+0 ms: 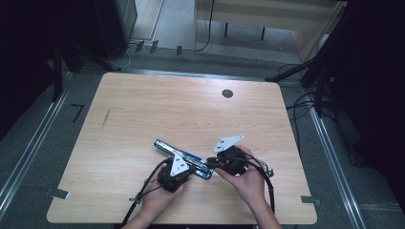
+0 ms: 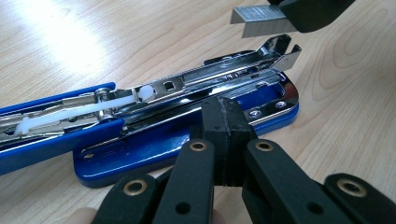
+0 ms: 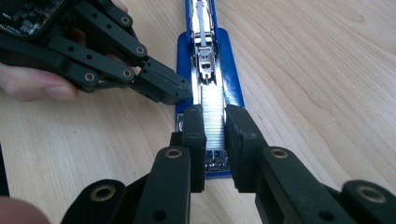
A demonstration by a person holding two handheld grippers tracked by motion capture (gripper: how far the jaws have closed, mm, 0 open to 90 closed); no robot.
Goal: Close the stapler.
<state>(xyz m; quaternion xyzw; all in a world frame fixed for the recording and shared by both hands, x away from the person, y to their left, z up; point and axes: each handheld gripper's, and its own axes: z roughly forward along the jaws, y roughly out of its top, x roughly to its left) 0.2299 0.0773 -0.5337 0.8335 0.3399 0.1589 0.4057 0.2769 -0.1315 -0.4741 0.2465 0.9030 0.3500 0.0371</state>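
Observation:
A blue stapler (image 1: 184, 158) lies opened flat on the wooden table, its metal magazine (image 2: 210, 79) facing up with a white pusher rod inside. My left gripper (image 2: 226, 116) is shut with nothing between its pads, and its tip rests against the side of the stapler's blue base (image 2: 154, 149). From the right gripper view the left gripper (image 3: 173, 91) touches the base's left edge. My right gripper (image 3: 215, 116) is shut on a silver strip of staples (image 3: 213, 95), held lengthwise just over the front end of the magazine. That strip (image 2: 259, 18) hangs above the magazine's open tip.
A round dark grommet (image 1: 227, 93) sits near the table's far edge. Cables (image 1: 143, 191) trail from both grippers toward the near edge. A small metal piece (image 1: 266, 169) lies right of my right hand. Dark stands and floor cables surround the table.

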